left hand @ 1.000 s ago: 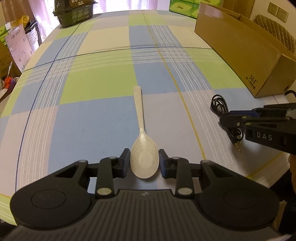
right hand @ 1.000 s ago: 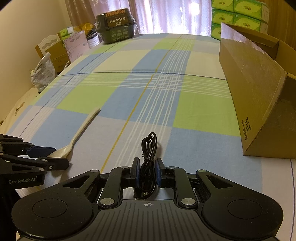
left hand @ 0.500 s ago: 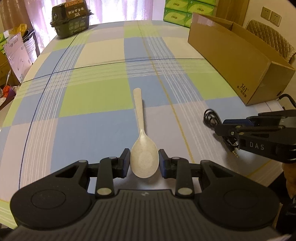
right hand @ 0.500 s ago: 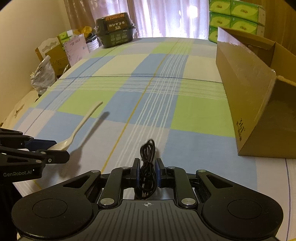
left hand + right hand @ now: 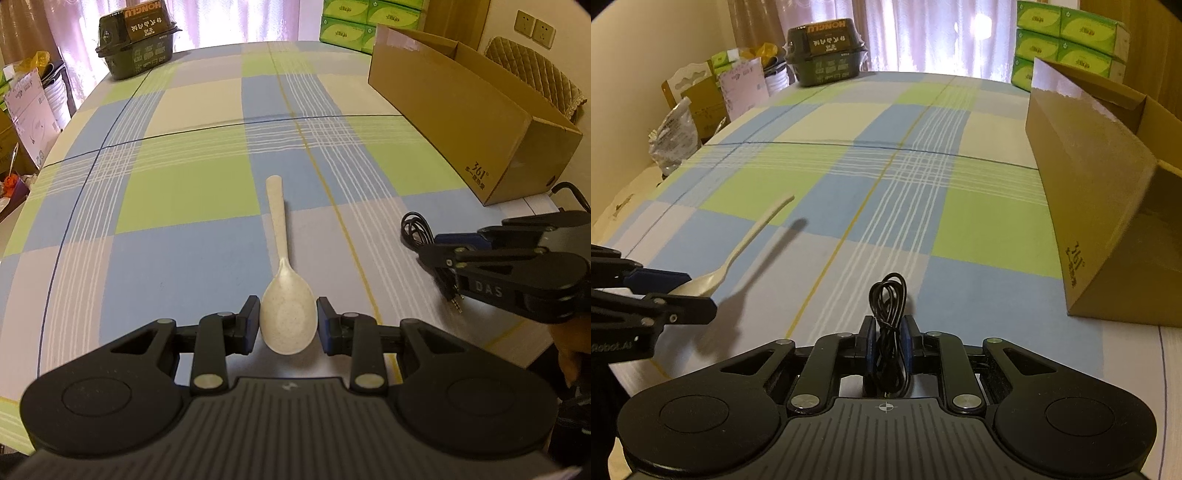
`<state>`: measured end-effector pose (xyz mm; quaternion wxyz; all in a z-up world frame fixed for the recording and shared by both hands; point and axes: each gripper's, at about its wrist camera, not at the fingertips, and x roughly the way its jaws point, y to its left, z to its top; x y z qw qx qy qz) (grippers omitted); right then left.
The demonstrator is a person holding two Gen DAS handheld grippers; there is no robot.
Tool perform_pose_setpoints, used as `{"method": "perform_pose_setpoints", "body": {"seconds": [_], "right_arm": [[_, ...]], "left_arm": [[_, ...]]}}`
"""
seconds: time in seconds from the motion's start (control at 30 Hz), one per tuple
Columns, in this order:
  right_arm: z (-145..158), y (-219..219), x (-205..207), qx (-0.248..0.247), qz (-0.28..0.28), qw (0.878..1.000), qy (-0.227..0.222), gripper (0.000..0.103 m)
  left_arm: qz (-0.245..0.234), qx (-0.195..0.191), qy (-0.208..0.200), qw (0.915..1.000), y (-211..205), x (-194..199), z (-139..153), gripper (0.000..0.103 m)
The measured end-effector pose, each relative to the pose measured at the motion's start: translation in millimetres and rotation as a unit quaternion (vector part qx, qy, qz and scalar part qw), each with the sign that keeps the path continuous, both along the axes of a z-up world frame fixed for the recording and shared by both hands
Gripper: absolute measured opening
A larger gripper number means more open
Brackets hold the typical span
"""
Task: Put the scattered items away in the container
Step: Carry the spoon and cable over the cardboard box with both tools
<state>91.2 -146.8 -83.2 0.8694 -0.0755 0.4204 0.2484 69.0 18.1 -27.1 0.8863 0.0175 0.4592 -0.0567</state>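
The cream spoon (image 5: 287,320) is pinched by its bowl in the left gripper (image 5: 288,325), handle pointing toward the table's far edge and, judging by its shadow in the right wrist view, lifted clear of the checked tablecloth (image 5: 192,192). The coiled black cable (image 5: 887,314) is pinched in the right gripper (image 5: 887,341) near the table's near edge. The cardboard box (image 5: 465,122) stands open along the right edge. Carry both over its rim before releasing; keep the spoon level and the cable's dangling plug clear of the wall.
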Motion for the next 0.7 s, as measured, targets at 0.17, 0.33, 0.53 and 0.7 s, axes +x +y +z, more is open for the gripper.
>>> {"method": "perform_pose_setpoints", "body": {"seconds": [0.17, 0.33, 0.53, 0.7], "right_arm": [[-4, 4, 2, -0.012, 0.013, 1.0, -0.015, 0.019], [-2, 1, 1, -0.007, 0.004, 1.0, -0.012, 0.016], [12, -4, -7, 0.002, 0.001, 1.0, -0.023, 0.016], [27, -7, -11, 0.011, -0.003, 0.999, -0.036, 0.016]], "left_arm": [[-0.002, 0.001, 0.0, 1.0, -1, 1, -1, 0.027], [-0.006, 0.001, 0.0, 1.0, -2, 0, -1, 0.027], [-0.011, 0.002, -0.009, 0.9999, -4, 1, 6, 0.027], [-0.017, 0.005, -0.021, 0.9996, -8, -1, 16, 0.027]]}}
